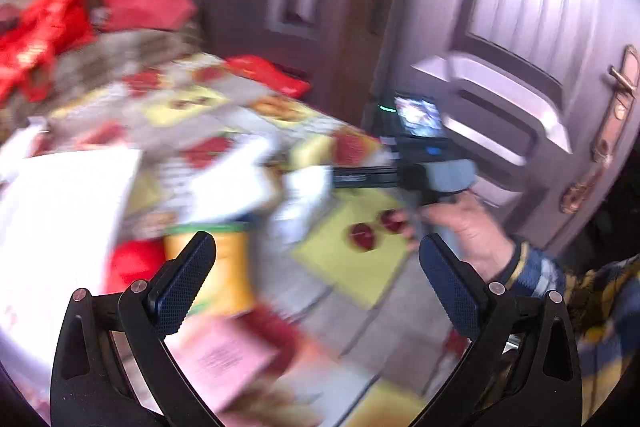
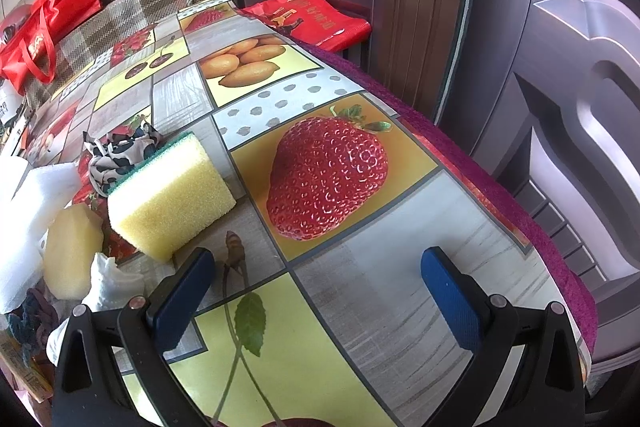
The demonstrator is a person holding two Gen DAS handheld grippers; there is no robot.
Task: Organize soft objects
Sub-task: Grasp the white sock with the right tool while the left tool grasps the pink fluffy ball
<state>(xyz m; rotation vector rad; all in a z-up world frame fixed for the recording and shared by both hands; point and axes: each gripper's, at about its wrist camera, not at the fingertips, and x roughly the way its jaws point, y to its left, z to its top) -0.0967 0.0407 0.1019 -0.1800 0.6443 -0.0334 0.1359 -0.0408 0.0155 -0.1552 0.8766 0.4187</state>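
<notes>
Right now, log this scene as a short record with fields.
surface: table under fruit-print cloth
soft items: yellow sponge with green backing, black-and-white patterned cloth, white foam piece, pale yellow foam chunk
item layout: clustered at the table's left side in the right wrist view
left gripper: open, empty, view blurred
right gripper: open, empty, above the cloth
background: red bags, door

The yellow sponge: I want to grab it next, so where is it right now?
In the right wrist view the yellow sponge lies on the fruit-print tablecloth, left of the big printed strawberry, with the black-and-white cloth bunched against its far side.
</notes>
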